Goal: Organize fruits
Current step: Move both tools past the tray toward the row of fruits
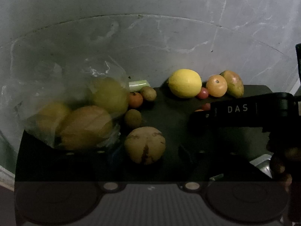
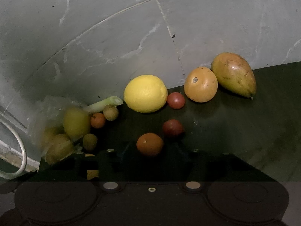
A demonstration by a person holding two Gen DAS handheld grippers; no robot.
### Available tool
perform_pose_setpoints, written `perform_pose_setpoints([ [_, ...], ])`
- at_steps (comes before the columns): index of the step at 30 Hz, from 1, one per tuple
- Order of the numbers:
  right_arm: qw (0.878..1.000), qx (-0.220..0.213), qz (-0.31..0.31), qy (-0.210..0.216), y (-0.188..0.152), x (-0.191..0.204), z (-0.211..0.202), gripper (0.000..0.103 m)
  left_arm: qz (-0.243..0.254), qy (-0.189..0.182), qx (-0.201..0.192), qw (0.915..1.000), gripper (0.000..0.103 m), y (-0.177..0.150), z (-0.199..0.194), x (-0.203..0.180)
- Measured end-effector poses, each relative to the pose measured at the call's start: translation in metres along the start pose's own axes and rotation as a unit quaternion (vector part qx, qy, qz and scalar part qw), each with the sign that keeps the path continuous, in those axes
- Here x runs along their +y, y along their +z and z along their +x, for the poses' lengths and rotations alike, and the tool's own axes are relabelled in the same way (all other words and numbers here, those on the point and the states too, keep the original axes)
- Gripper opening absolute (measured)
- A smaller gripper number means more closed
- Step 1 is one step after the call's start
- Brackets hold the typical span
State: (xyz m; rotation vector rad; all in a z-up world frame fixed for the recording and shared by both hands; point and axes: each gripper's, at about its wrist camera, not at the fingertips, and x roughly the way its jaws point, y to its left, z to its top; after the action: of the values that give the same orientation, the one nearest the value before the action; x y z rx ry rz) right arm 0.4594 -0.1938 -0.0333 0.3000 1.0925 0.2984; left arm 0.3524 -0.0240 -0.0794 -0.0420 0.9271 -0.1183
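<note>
Fruits lie on a dark tabletop [image 2: 244, 124] against a grey marble wall. A clear plastic bag [image 1: 75, 116] holds several yellowish fruits at the left. My left gripper [image 1: 149, 150] is open, and a round tan fruit [image 1: 144, 145] sits between its dark fingers. My right gripper [image 2: 154, 148] is open around a small orange fruit [image 2: 149, 144] on the table. Behind it lie a dark red tomato [image 2: 172, 127], a second tomato [image 2: 175, 100], a lemon [image 2: 145, 93], an orange [image 2: 201, 84] and a mango [image 2: 234, 74]. The right gripper [image 1: 237, 109] shows in the left wrist view, marked DAS.
Small greenish fruits [image 1: 133, 118] [image 1: 148, 93], a small orange [image 1: 135, 99] and a pale green stalk [image 1: 138, 84] lie beside the bag. A white cable [image 2: 20, 156] loops at the left in the right wrist view. A hand [image 1: 282, 162] holds the right gripper.
</note>
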Motion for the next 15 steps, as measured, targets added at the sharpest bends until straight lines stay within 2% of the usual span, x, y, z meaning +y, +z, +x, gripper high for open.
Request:
perform_pose_setpoints([
  [2, 1.0, -0.002, 0.0, -0.004, 0.0, 0.0, 0.0, 0.043, -0.005, 0.002, 0.0, 1.0, 0.065, 0.001, 0.001, 0.0],
  [6, 1.0, 0.0, 0.0, 0.004, -0.001, 0.001, 0.0, 0.034, -0.012, 0.014, 0.007, 0.9998, 0.054, 0.005, 0.008, 0.0],
  [15, 1.0, -0.007, -0.003, 0.01, -0.001, 0.002, 0.003, 0.035, -0.041, 0.002, 0.02, 0.999, 0.055, 0.008, 0.016, 0.006],
])
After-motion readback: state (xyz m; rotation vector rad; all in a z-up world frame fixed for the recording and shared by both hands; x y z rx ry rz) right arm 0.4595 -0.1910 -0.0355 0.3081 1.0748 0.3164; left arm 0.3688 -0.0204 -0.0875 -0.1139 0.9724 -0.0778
